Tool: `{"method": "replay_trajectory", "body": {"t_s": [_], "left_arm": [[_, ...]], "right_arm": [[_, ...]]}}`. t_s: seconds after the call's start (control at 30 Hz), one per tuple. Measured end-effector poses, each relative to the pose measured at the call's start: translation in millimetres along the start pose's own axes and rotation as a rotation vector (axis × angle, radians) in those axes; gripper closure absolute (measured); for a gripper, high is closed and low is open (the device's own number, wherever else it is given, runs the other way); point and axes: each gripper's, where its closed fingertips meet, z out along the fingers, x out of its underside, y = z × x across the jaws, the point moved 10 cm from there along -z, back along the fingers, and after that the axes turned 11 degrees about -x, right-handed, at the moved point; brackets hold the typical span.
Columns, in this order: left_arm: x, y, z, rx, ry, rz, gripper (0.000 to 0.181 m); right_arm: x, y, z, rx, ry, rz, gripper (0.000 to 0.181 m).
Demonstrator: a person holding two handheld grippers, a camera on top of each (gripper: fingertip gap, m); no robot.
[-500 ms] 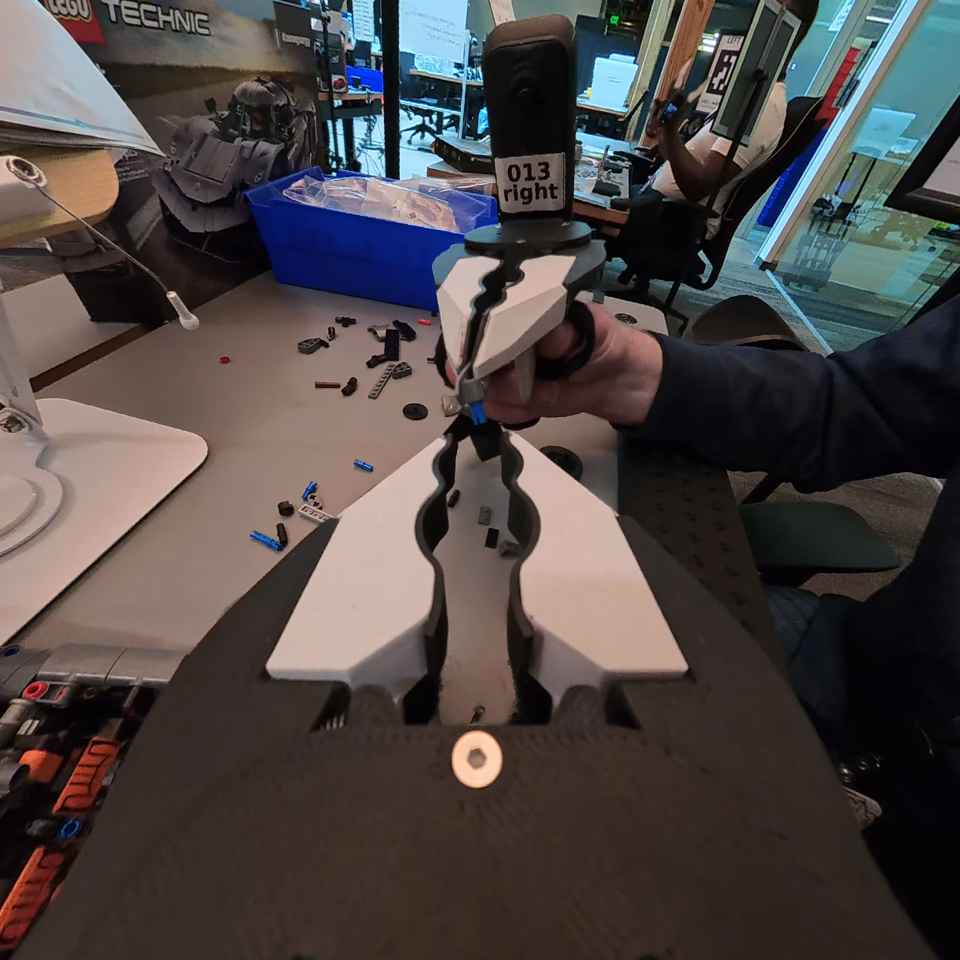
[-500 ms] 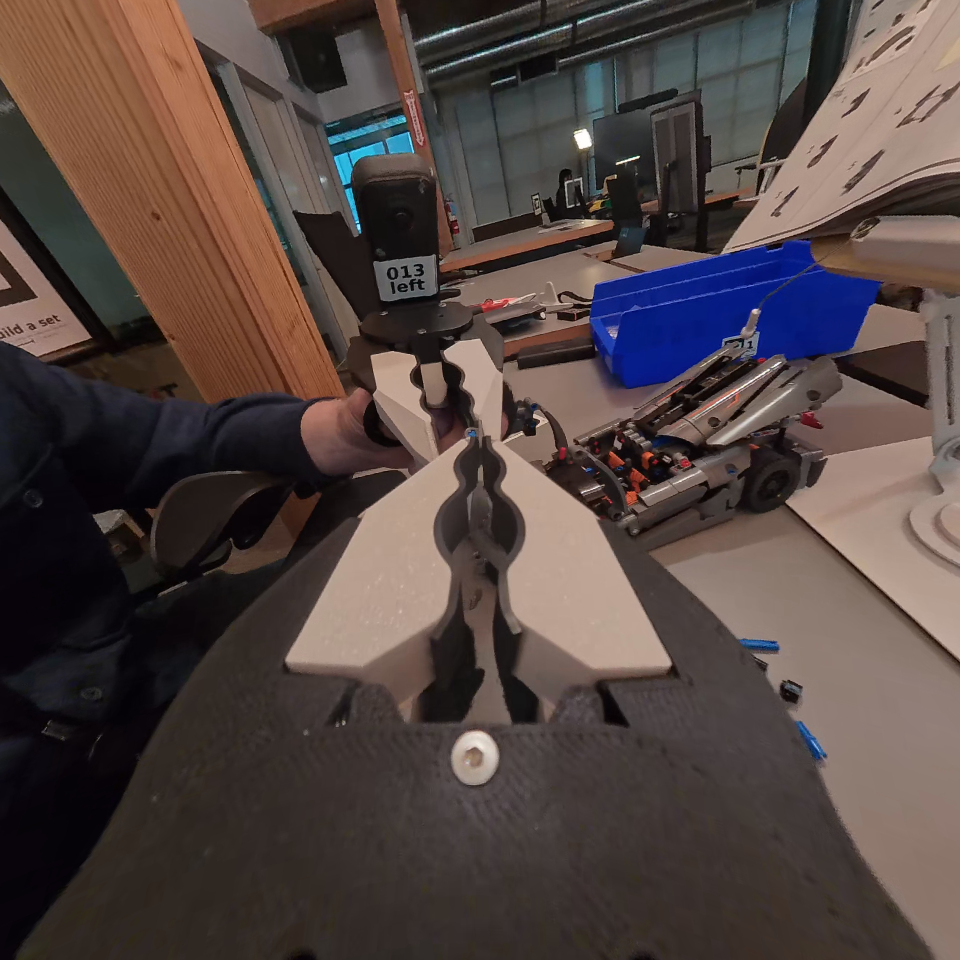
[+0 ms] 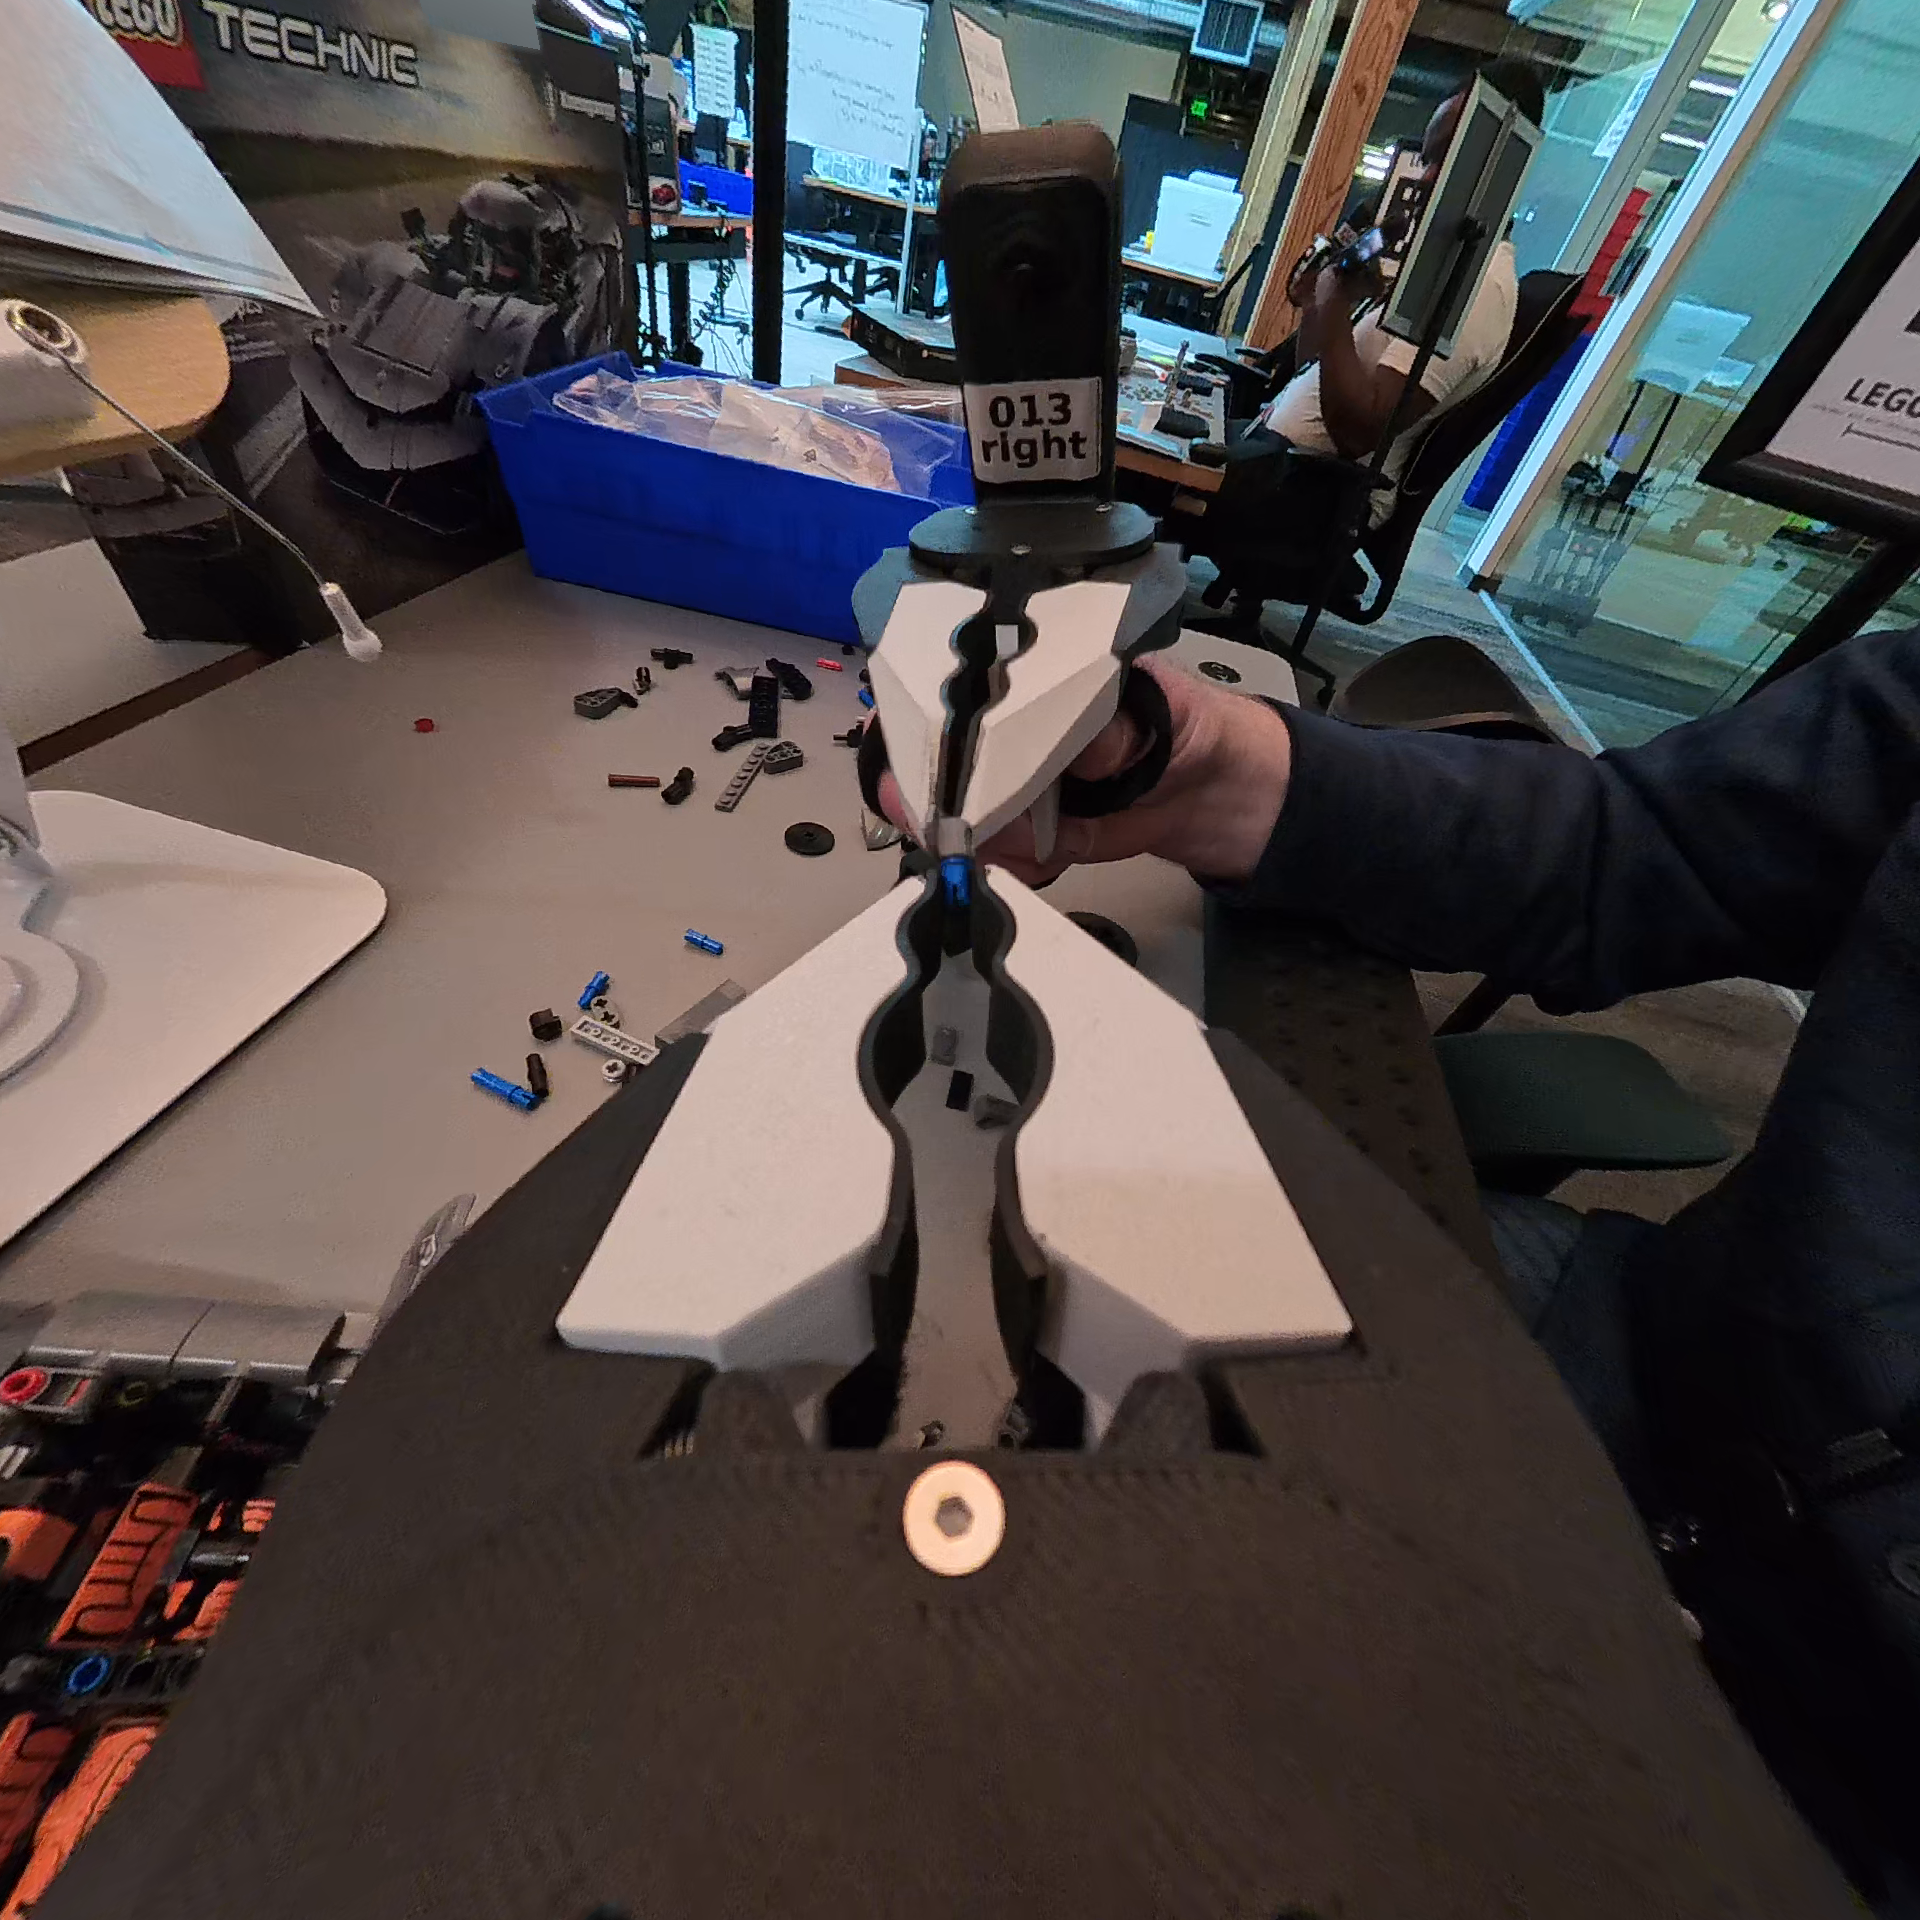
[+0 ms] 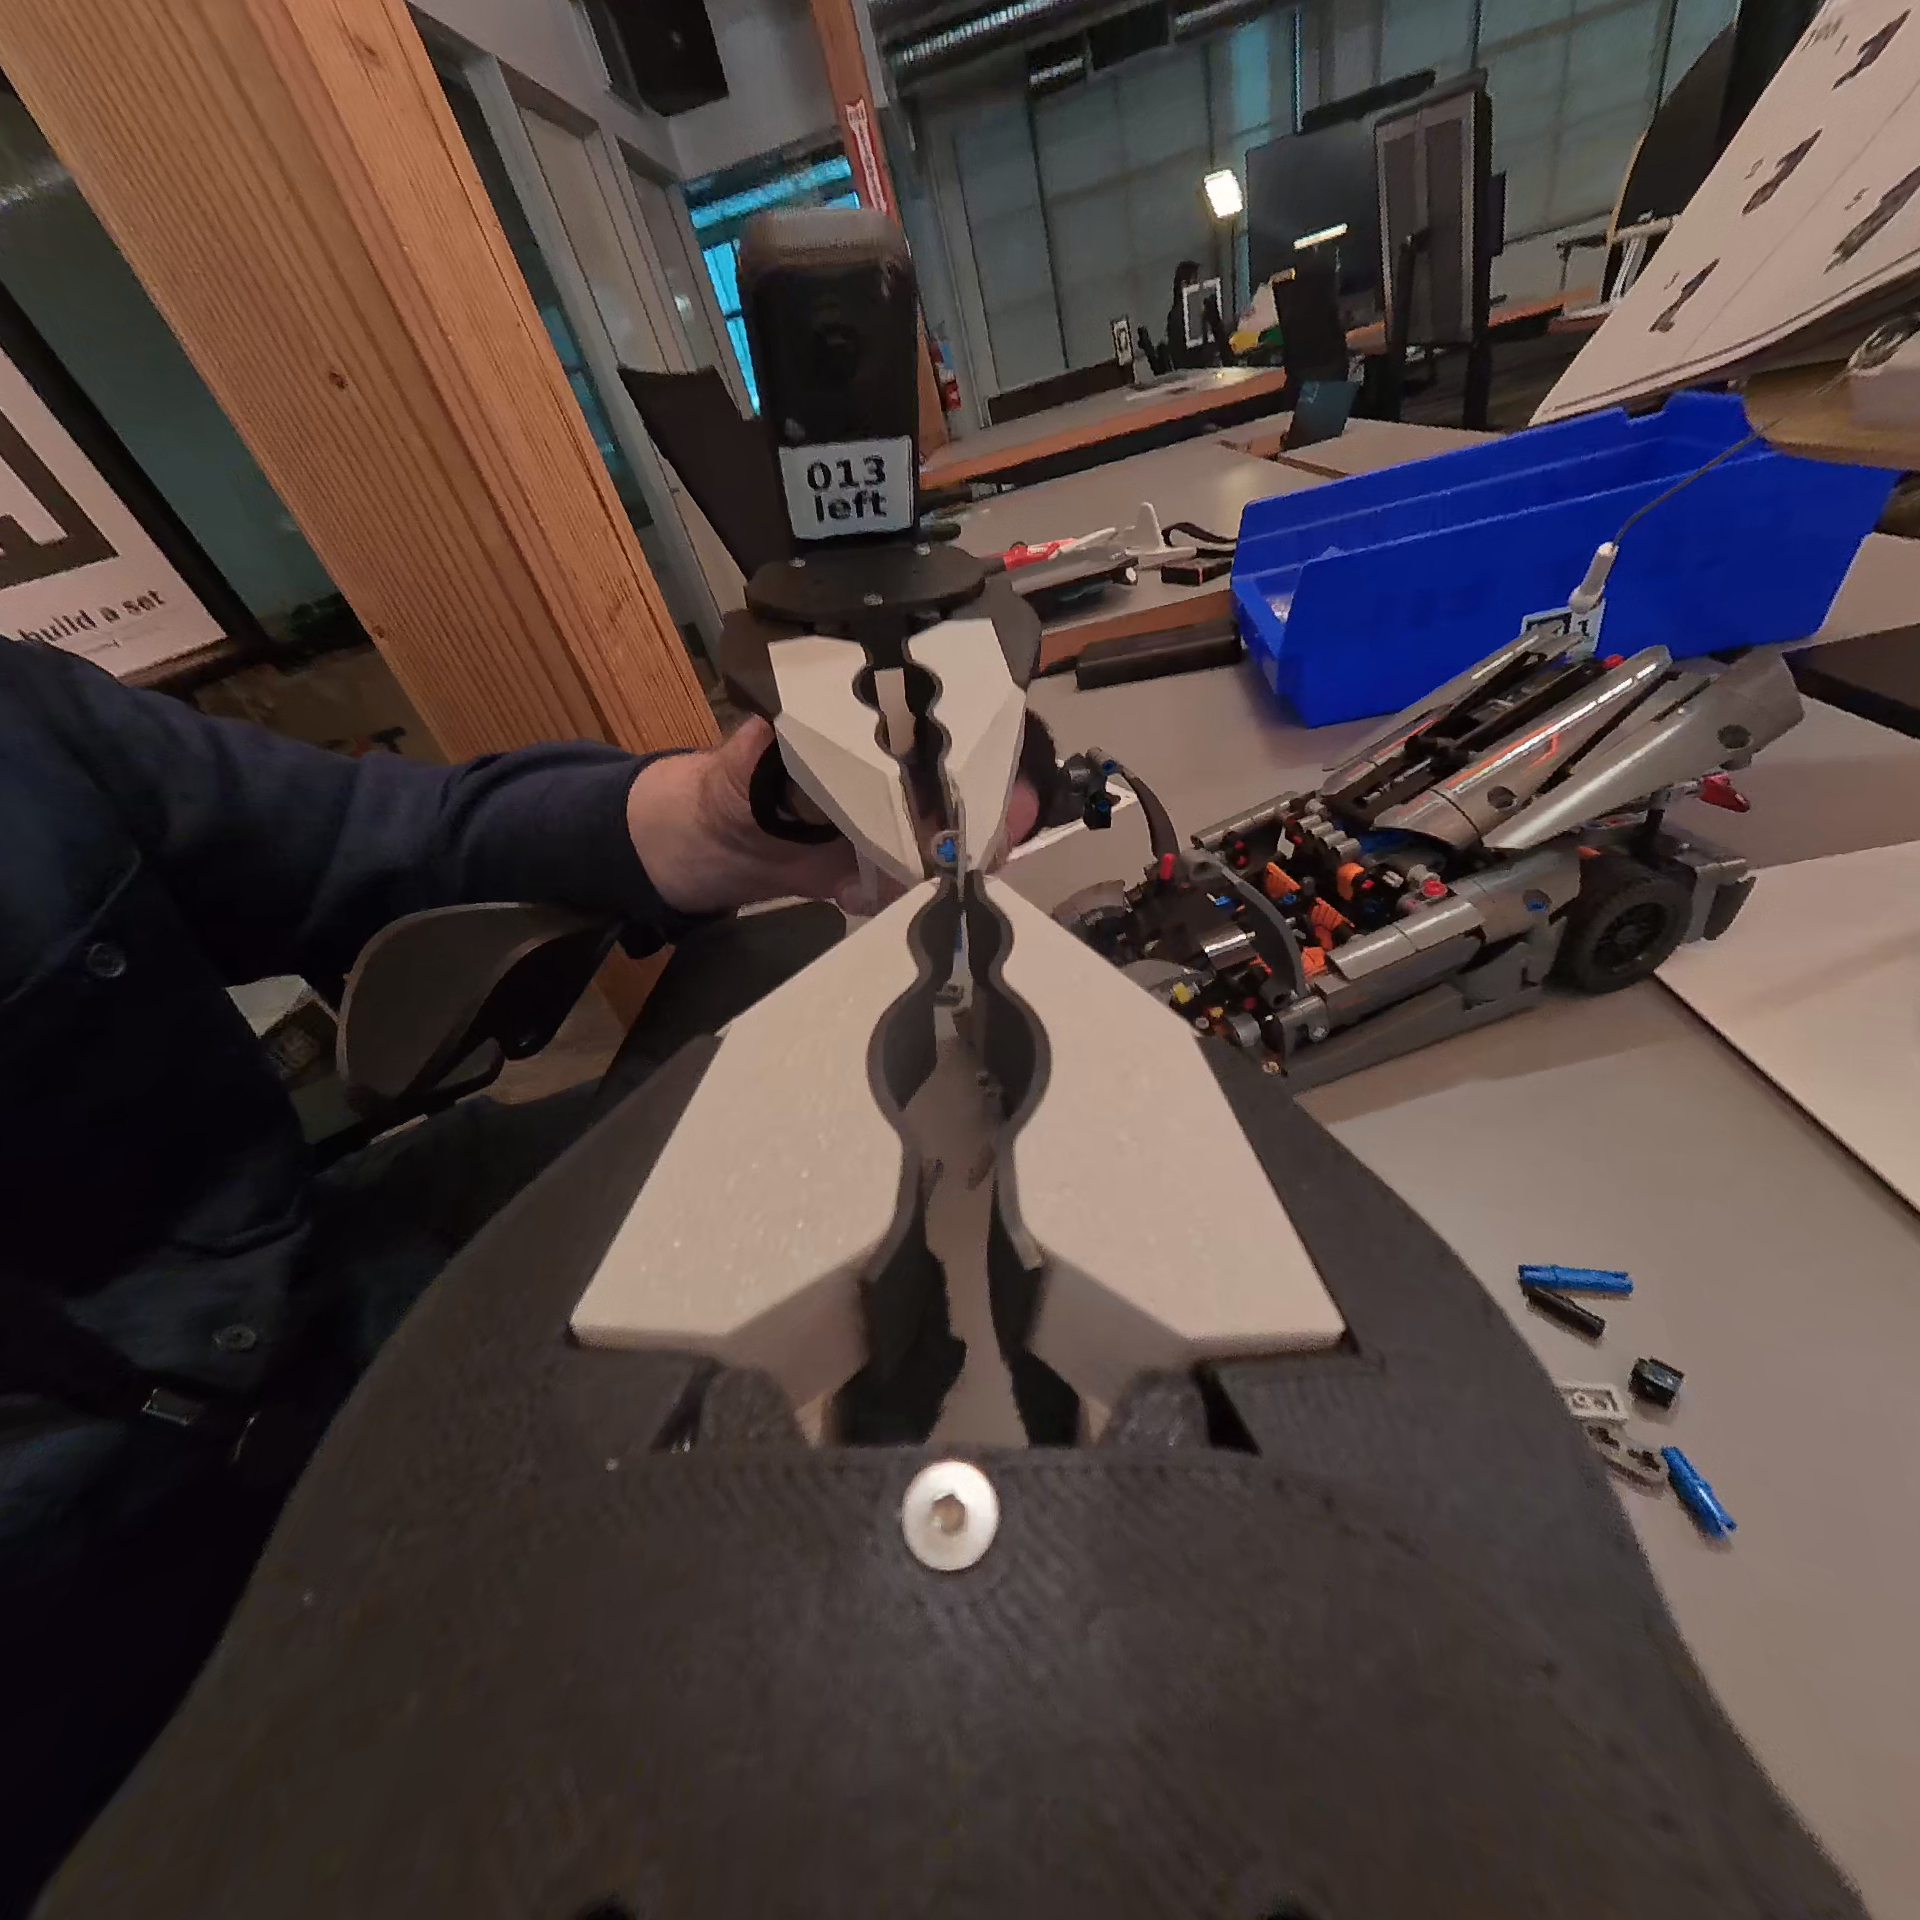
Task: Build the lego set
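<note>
Left wrist view, near to far: left gripper (image 3: 954, 902), jaws drawn narrow, tips pinching a small blue pin (image 3: 953, 886) at 12 o'clock. Tip to tip with it, the right gripper (image 3: 948, 826), held in a hand (image 3: 1174, 790) with a dark sleeve, its jaws nearly together on a small light grey piece (image 3: 953, 833) that meets the pin's far end.

On the grey table (image 3: 499, 862), at 9 to 11 o'clock: loose Lego parts (image 3: 582, 1029), blue pins, black connectors and grey beams; a second scatter (image 3: 727, 727) lies farther off. Behind it, a blue bin (image 3: 717, 509) with clear bags, and the set's box (image 3: 343, 343) propped upright at 10 o'clock. At 8 o'clock only a corner of the model shows, orange and grey. A white stand base (image 3: 156, 966) lies at 9 o'clock.

Right wrist view: the same junction seen from the other side, the pin's blue end (image 4: 943, 850) showing at the left gripper's (image 4: 948, 854) tips, just beyond the right gripper (image 4: 956, 883). This view alone shows the model whole: a grey Lego car (image 4: 1455, 862) at 2 o'clock, low, with black wheel, orange and red inner parts, one panel raised. A few blue pins (image 4: 1621, 1351) lie at 4 o'clock. An open instruction booklet (image 4: 1766, 239) sits at 1 o'clock.
</note>
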Motion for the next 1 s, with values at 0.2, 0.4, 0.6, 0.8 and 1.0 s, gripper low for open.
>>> {"method": "replay_trajectory", "body": {"t_s": [0.2,0.4,0.6,0.8,1.0], "left_arm": [[-0.4,-2.0,-0.9,0.001,0.013,0.02,0.179],[0.5,-2.0,-0.1,0.011,0.015,0.019,0.179],[0.9,-2.6,-0.3,0.014,0.033,0.027,0.179],[3.0,-2.7,1.6,0.013,0.061,0.032,0.18],[4.8,-5.0,4.8,0.022,0.087,0.044,0.179]], "right_arm": [[1.0,1.6,1.5,0.011,0.038,-0.018,0.181],[1.5,2.1,1.5,0.015,0.056,-0.016,0.181],[2.4,2.3,1.6,0.005,0.067,-0.009,0.181],[3.9,3.2,2.1,0.02,0.106,-0.033,0.181],[3.0,4.7,1.3,0.01,0.116,-0.044,0.173]]}}
